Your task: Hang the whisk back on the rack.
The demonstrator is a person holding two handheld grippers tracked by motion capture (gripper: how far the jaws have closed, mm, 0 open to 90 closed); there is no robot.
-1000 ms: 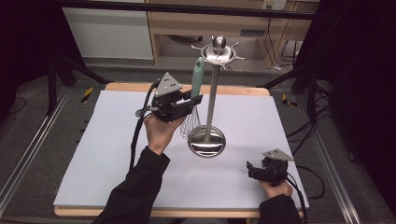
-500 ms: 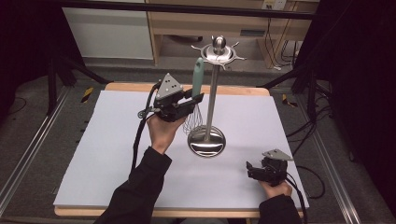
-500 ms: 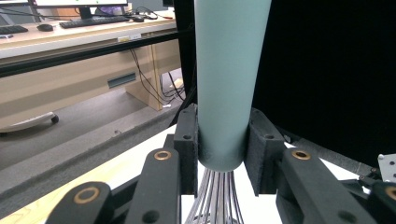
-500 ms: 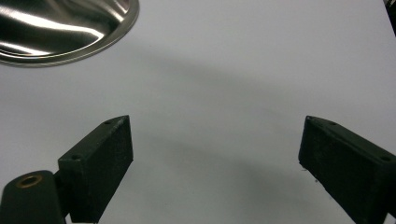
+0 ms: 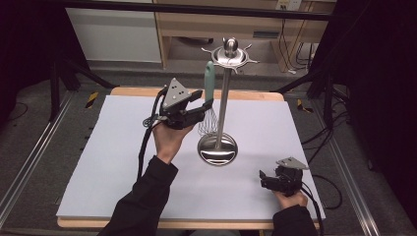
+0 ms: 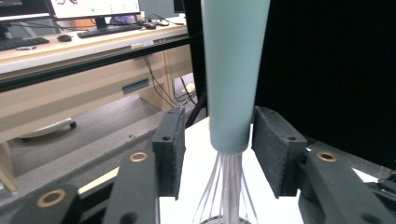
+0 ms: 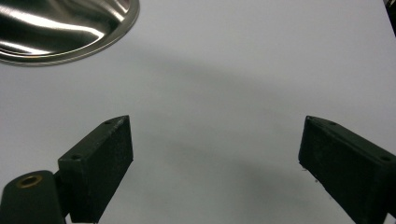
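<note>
Whisk point(image 5: 209, 98) hung upright beside utensil stand point(image 5: 222, 103) pole, wires just above stand's base. L gripper point(image 5: 201, 105) had just been opening — pads point(image 6: 169, 149) stood apart either side of whisk's teal handle, not pressing. R gripper point(image 5: 264, 178) rested near stand's base, jaws wide, nothing between.
</note>
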